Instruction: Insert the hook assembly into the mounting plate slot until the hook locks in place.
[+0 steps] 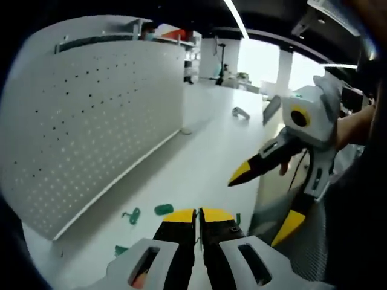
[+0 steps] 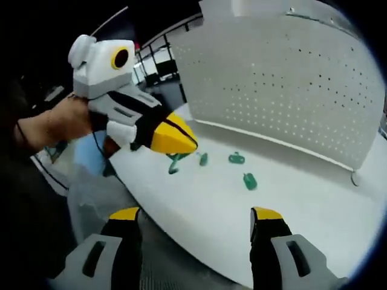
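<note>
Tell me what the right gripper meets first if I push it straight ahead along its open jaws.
Probably the white table, near the closest green hook; the pegboard stands farther back. Depth is hard to judge through the fisheye.

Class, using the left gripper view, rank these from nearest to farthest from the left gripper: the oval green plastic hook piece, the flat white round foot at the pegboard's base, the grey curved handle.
1. Oval green plastic hook piece, just beyond the left gripper.
2. Flat white round foot, mid-table by the white perforated pegboard.
3. Grey curved handle, far end of the table.
</note>
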{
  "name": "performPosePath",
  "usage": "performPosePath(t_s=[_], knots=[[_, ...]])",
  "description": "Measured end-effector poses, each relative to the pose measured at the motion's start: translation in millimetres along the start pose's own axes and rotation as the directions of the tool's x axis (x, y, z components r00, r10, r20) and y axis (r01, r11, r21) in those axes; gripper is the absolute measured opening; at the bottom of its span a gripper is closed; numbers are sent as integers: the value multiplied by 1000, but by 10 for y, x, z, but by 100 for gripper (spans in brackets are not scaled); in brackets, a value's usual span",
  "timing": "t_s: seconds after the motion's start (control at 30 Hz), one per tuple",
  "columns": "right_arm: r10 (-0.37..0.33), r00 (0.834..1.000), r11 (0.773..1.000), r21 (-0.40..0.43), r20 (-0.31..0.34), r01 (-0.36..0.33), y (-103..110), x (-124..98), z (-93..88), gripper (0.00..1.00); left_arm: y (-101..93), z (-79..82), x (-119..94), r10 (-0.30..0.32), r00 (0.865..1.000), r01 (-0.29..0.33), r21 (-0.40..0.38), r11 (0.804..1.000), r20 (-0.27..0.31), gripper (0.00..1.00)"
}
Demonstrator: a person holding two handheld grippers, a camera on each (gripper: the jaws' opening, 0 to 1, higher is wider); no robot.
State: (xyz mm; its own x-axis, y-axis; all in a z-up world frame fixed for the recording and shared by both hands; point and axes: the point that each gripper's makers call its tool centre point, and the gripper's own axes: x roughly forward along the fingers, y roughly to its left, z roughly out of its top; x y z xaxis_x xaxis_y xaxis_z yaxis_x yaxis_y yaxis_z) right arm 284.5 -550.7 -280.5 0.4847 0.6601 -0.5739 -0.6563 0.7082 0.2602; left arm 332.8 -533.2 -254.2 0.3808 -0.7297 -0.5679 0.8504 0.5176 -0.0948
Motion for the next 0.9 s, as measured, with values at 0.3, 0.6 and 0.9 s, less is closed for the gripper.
performPosePath(t_s=[0.3, 0.6, 0.9], knots=[[2, 997, 999, 49, 79, -6, 76, -16, 272, 60, -9, 107, -39, 2, 996, 6, -91, 996, 91, 2], [9, 990, 995, 92, 144, -22, 128, -46, 460, 46, 85, 179, -117, 45, 985, -15, -181, 983, 165, 2], [21, 977, 980, 190, 214, -63, 162, -61, 618, 33, 72, 267, -178, 58, 974, -9, -217, 976, 221, 2]])
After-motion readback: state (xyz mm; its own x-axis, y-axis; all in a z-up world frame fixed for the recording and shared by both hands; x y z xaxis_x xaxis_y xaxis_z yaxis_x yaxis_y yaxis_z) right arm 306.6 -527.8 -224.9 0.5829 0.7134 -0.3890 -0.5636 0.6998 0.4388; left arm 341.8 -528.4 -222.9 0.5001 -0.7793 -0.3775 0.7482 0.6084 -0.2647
